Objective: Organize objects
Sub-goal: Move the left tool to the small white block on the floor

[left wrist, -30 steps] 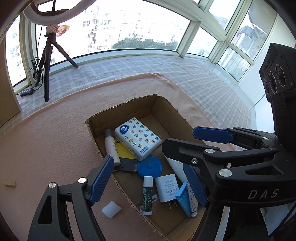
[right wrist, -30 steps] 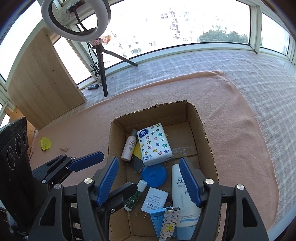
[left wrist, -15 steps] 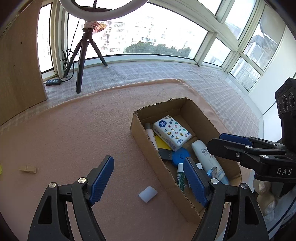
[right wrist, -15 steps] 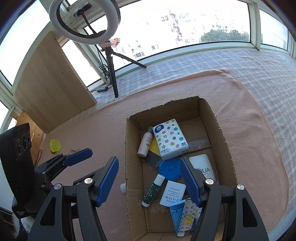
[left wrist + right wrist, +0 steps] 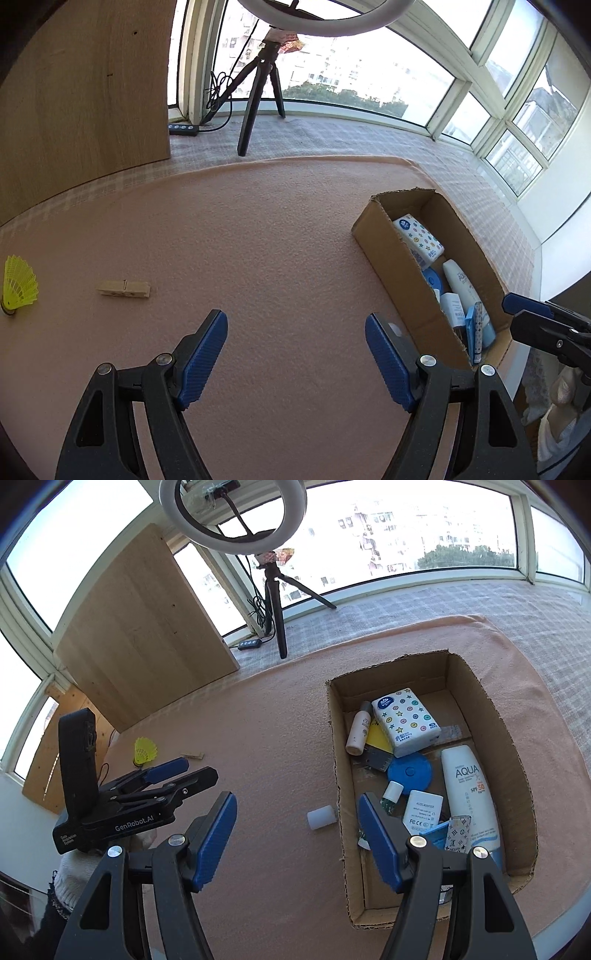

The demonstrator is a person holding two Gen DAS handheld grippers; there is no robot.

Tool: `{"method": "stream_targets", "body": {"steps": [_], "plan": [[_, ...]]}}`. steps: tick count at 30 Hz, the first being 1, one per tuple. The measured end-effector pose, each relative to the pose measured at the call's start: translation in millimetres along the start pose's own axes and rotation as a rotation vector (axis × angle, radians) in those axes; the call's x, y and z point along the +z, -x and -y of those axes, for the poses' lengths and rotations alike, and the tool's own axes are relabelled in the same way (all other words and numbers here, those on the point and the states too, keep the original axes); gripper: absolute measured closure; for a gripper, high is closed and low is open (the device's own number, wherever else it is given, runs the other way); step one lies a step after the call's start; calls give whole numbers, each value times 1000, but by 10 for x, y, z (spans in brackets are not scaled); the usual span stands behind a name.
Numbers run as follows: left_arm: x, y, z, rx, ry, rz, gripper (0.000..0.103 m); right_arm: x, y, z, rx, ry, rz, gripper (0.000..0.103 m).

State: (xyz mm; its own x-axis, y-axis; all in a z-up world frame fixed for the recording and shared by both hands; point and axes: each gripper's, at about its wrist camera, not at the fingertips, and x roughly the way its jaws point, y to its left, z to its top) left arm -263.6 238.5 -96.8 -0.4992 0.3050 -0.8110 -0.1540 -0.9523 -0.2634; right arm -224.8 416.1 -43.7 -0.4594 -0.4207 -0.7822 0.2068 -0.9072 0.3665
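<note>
Both tongs are wide open and hold nothing. The left tongs (image 5: 295, 354) hang over the pink mat (image 5: 258, 240); the peg (image 5: 123, 288) and yellow shuttlecock (image 5: 18, 282) lie off to their left. The box (image 5: 513, 753) sits under the right tongs (image 5: 297, 834), and a white cap (image 5: 321, 816) lies between their tips.

Shuttlecock (image 5: 18, 282) cork tip cut by left edge; box (image 5: 399, 258) near wall hides most contents; small white block (image 5: 322, 816) too blurred to identify; charger (image 5: 423, 811) print illegible
</note>
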Motion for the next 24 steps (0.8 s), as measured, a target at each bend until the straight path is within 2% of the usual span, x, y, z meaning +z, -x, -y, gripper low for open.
{"method": "stream_targets", "body": {"steps": [5, 13, 18, 24], "plan": [[-135, -130, 203, -47, -91, -38, 25, -300, -13, 5, 4, -72, -25, 38], [-231, -590, 809, -104, -271, -123, 39, -506, 164, 254, -43, -149, -18, 38], [-274, -875, 969, -116, -299, -176, 46, -542, 307, 462, -67, -192, 3, 38], [-281, -1020, 1066, -110, -308, -185, 53, -557, 335, 628, -79, -225, -6, 38]]}}
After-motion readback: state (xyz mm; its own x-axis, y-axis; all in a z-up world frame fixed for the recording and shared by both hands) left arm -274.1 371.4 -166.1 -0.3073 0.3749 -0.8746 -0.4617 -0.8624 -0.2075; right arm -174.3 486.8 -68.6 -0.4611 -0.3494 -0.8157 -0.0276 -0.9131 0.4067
